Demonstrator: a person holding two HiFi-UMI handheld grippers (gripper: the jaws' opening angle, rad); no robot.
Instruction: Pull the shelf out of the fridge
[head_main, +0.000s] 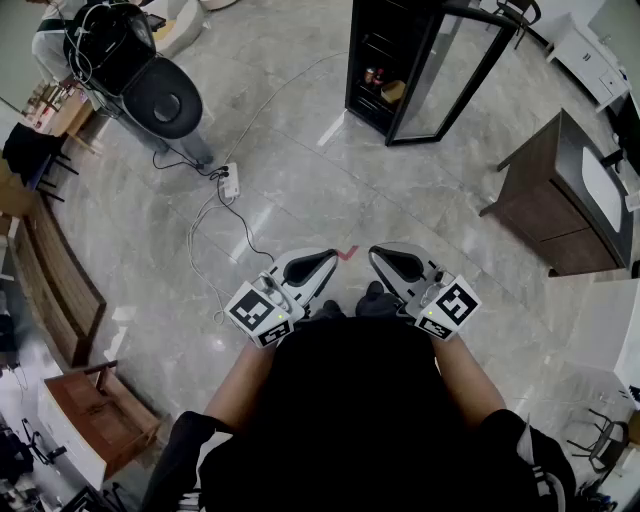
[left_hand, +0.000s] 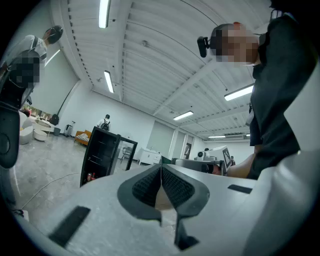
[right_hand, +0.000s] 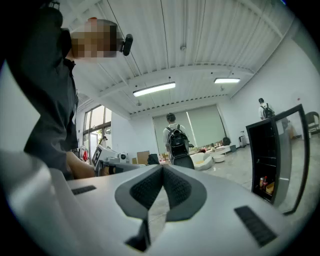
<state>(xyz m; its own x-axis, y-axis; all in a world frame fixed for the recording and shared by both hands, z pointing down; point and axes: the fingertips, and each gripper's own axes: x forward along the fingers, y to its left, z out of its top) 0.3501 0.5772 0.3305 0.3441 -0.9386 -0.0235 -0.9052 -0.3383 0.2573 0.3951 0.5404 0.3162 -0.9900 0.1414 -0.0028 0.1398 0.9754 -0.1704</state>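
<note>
A black fridge (head_main: 385, 60) stands across the marble floor, its glass door (head_main: 455, 75) swung open. Its dark shelves are hard to make out; a few bottles (head_main: 378, 76) sit low inside. Both grippers are held side by side close to my body, far from the fridge. My left gripper (head_main: 333, 257) is shut with nothing in it, and so is my right gripper (head_main: 374, 255). In the left gripper view the closed pads (left_hand: 150, 186) point level toward the fridge (left_hand: 100, 152). The right gripper view shows the fridge (right_hand: 270, 155) at the right, beyond the shut right gripper (right_hand: 162, 172).
A power strip (head_main: 230, 182) with cables lies on the floor at the left of the way to the fridge. A dark cabinet (head_main: 560, 200) stands at the right, a round black machine (head_main: 160, 95) at the far left. A person with a backpack (right_hand: 177, 142) stands in the distance.
</note>
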